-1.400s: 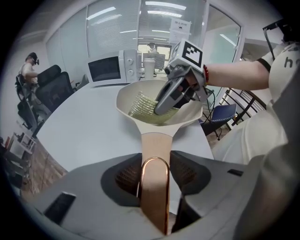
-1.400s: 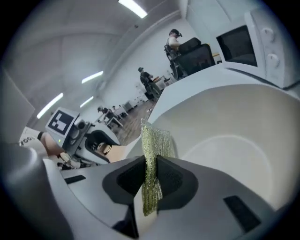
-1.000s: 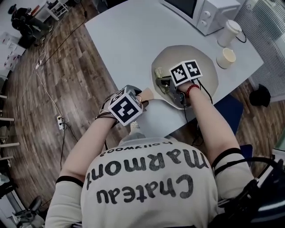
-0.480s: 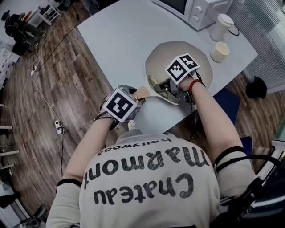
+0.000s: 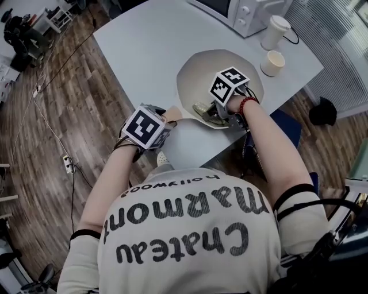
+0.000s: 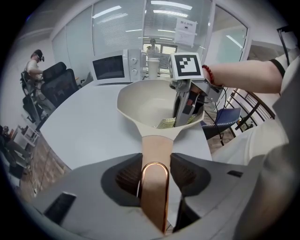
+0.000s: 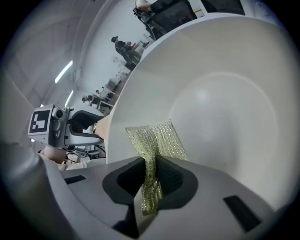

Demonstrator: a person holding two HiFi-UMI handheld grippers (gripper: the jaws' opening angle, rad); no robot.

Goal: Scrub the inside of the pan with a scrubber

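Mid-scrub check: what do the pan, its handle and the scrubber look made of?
Pan: matte cream coating, perhaps ceramic or enamel; smooth, no glare. Handle: tan body with a shiny copper-coloured metal end loop; body material unclear. Scrubber: glittery yellow-green woven mesh, limp, folding where pinched.

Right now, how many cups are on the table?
2. A tall lidded cup stands beside the microwave; a shorter open cup sits nearer the person, beside the pan. More could be hidden.
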